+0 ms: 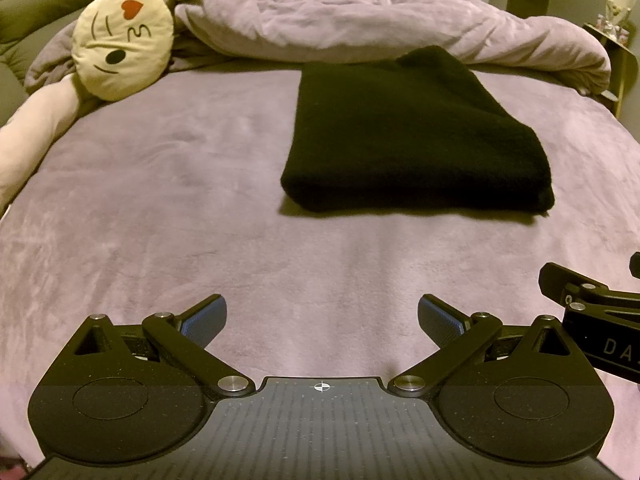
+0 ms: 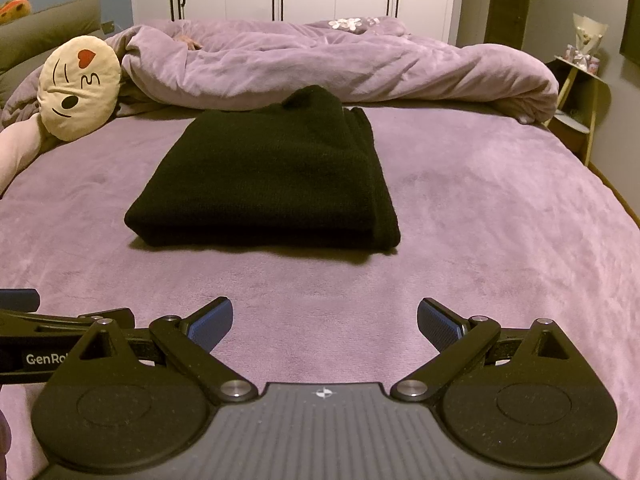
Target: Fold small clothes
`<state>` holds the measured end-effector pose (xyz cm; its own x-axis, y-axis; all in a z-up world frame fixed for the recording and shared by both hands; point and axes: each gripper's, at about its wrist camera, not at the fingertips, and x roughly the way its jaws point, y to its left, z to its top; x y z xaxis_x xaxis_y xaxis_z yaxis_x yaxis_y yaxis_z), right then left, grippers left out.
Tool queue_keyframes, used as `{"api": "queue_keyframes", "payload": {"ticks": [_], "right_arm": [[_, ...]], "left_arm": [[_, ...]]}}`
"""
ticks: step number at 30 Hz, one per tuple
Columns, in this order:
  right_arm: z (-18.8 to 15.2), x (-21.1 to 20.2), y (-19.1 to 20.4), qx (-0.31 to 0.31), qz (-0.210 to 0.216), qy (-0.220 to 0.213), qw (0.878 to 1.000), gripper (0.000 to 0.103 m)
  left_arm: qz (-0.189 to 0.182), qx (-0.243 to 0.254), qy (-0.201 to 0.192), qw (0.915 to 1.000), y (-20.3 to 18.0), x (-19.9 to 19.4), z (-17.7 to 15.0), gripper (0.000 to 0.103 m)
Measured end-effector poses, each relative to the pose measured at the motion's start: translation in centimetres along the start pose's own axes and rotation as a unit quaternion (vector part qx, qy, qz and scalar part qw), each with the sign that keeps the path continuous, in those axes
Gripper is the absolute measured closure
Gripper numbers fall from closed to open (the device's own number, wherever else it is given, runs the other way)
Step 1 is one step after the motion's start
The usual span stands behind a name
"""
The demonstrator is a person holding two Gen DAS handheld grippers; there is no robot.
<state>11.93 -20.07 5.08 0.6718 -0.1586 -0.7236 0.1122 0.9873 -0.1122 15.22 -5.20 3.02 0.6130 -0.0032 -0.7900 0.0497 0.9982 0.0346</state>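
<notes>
Left wrist view: my left hand-held gripper (image 1: 322,320) hovers wide apart and empty over the bed (image 1: 160,220); my right hand-held gripper (image 2: 325,322) likewise. Beyond, the folded black garment (image 2: 264,184) lies mid-bed, short of the duvet (image 2: 320,68) at the far edge.

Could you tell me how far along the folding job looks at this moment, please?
Done: the black garment lies on the bed as a neat, layered rectangle. In hand: nothing; the left gripper and right gripper are both open and empty, short of the garment. Left: no unfolded clothes show in either view, so perhaps only putting it away.
</notes>
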Motion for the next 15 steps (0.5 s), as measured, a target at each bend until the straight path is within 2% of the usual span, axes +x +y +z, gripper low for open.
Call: {"api": "queue_keyframes", "payload": {"ticks": [15], "right_arm": [[-0.04,-0.11,-0.55,0.008,0.003,-0.001,1.000,0.004]], "left_arm": [[0.000,0.002,0.000,1.0000,-0.35,-0.36,-0.16,0.000]]}}
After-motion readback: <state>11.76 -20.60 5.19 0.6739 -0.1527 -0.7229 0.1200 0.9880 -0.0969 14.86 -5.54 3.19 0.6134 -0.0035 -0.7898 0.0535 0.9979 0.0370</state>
